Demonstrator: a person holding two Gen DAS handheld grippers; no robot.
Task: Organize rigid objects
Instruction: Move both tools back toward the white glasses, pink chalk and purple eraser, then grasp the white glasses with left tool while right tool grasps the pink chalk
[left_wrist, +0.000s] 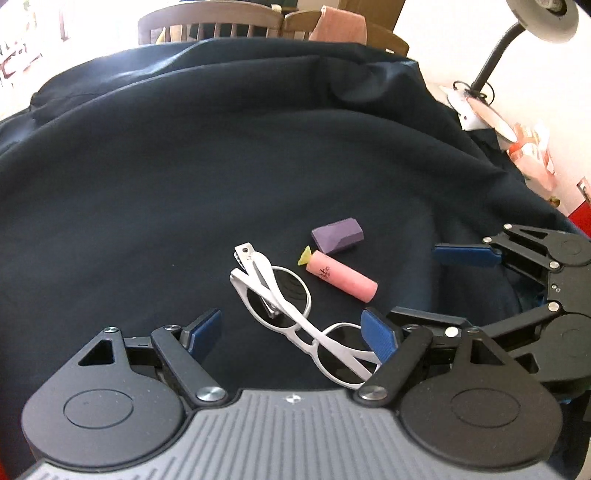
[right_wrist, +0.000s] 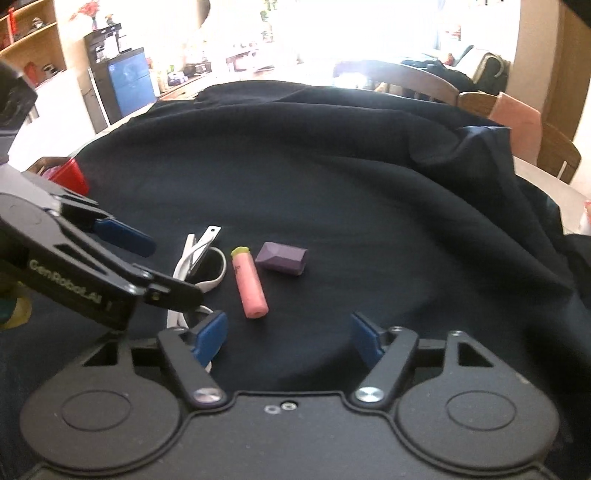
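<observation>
White round sunglasses (left_wrist: 284, 306) lie on the dark cloth with a metal nail clipper (left_wrist: 255, 273) resting across them. A pink carrot-shaped eraser (left_wrist: 341, 277) and a purple faceted block (left_wrist: 338, 235) lie just beyond. My left gripper (left_wrist: 291, 332) is open, its fingers straddling the sunglasses. My right gripper (right_wrist: 288, 338) is open and empty, hovering just short of the pink eraser (right_wrist: 250, 286) and purple block (right_wrist: 282, 258). The sunglasses (right_wrist: 207, 273) and clipper (right_wrist: 205, 245) show at its left, partly hidden by the left gripper (right_wrist: 147, 266).
A dark navy cloth (left_wrist: 184, 166) covers the table, bunched in folds at the back and right. A desk lamp (left_wrist: 487, 66) stands at the far right. A red container (right_wrist: 70, 177) sits at the cloth's left edge. Chairs (left_wrist: 207, 22) stand behind.
</observation>
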